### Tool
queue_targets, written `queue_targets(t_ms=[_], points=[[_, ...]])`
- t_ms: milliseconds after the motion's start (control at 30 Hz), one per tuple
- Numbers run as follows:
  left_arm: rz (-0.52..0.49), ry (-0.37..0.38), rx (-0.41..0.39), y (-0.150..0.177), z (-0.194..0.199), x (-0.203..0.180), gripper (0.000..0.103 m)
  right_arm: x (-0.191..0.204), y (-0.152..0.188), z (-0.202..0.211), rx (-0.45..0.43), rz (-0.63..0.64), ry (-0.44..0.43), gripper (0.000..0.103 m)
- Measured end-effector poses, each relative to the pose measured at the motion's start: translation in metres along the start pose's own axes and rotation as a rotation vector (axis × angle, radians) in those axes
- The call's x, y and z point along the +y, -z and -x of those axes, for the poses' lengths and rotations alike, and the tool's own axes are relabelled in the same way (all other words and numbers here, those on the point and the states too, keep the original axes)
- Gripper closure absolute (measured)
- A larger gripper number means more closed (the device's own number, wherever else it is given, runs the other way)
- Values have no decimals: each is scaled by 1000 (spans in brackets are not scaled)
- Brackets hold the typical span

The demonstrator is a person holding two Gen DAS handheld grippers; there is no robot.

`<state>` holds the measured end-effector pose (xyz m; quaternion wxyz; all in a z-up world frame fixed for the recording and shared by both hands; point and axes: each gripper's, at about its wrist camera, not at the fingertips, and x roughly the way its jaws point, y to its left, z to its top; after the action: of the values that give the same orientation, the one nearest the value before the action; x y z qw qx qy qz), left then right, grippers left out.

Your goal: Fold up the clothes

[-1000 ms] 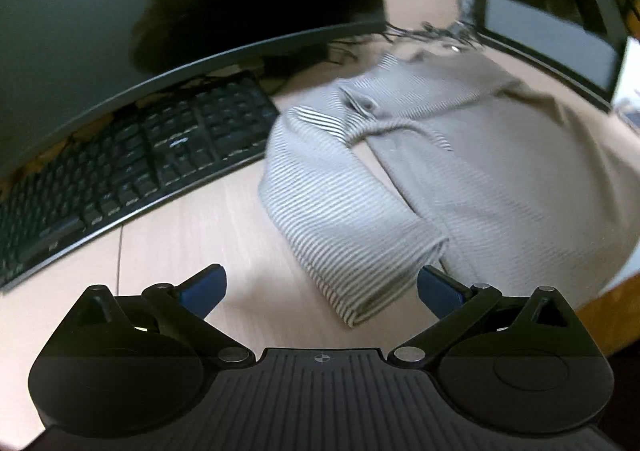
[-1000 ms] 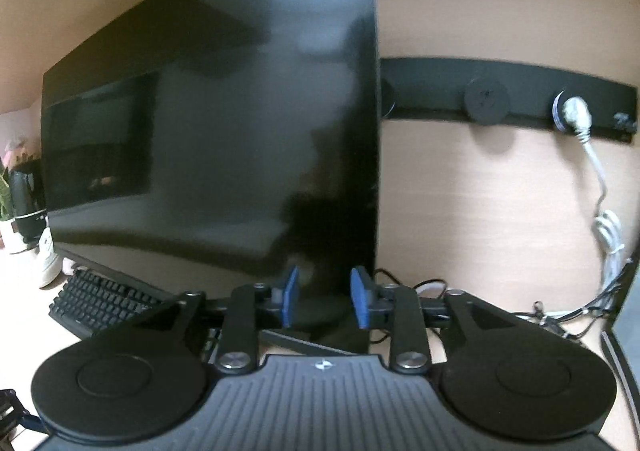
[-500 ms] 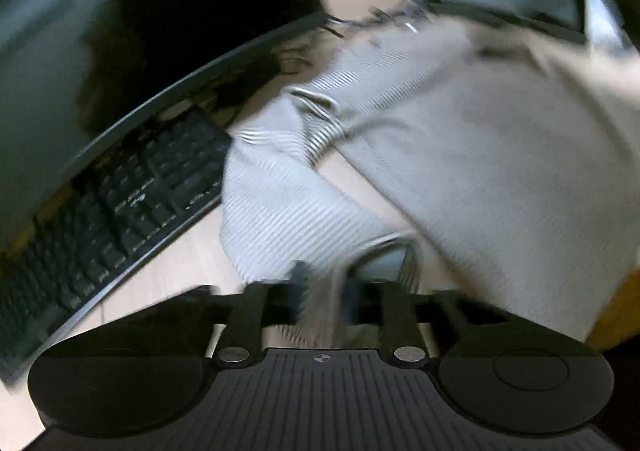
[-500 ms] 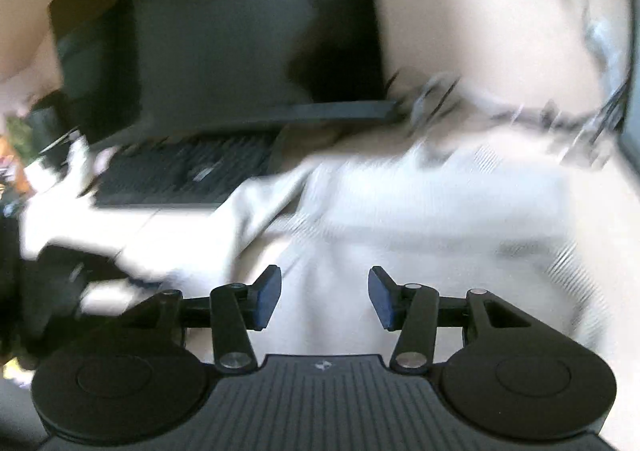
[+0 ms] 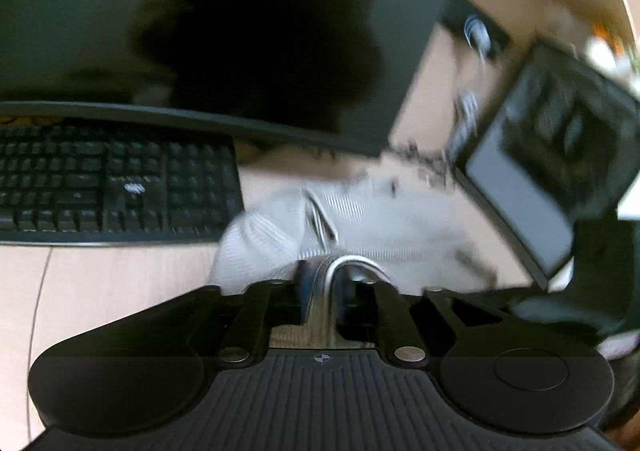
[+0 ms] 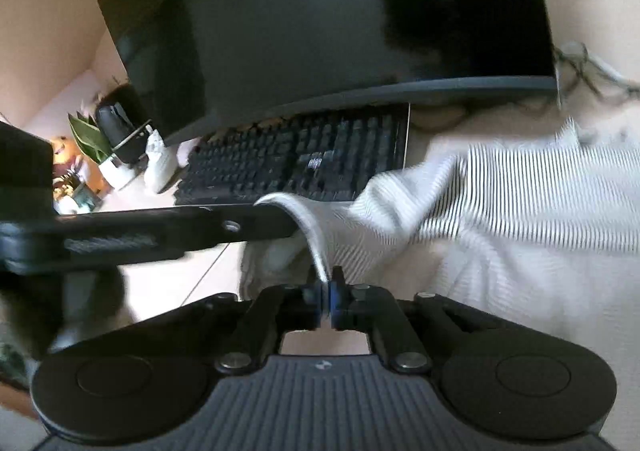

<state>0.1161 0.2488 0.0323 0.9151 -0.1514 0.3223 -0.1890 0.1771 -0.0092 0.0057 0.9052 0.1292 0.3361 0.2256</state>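
Both grippers pinch the sweater's hem: the left gripper on a raised fold, the right gripper clamped on the edge. The ribbed sweater looks light, soft and floppy, so edges suit gripping. It lies right of the keyboard, its long axis apparently running away toward the wall.

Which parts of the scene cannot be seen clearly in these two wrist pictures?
- Left wrist view: the striped garment is motion-blurred; the left hand-held gripper hides its pinched edge.
- Right wrist view: the garment's right part is cut off by the frame; the right hand-held gripper covers its gripped hem.
- The monitor is dark.
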Motion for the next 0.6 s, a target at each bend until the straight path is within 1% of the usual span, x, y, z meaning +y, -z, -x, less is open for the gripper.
queue_targets(t_ms=[33,67,100,167,300,400,467,600], points=[[35,-5,-37,-4,5,3,43,-4,-10,7,-24,22,21,99],[67,-10,-73,-7,10,7,23,-9,-20,14,-48,44,41,99],[84,-15,-89,-9,10,8,13,-13,-29,22,-72,66,62,99],[102,-24,-103,-12,8,8,8,-22,-49,36,-121,110,103,100],[139,-43,-130,-18,4,9,6,-40,-88,65,-217,198,185,100],[131,-23,-87,-16,-17,-4,5,-53,-118,87,-290,264,246,100],[103,-5,-54,-14,-33,-18,4,-62,-137,101,-338,308,288,100],[36,17,3,-9,-63,-48,3,-105,-125,101,-285,257,328,100]])
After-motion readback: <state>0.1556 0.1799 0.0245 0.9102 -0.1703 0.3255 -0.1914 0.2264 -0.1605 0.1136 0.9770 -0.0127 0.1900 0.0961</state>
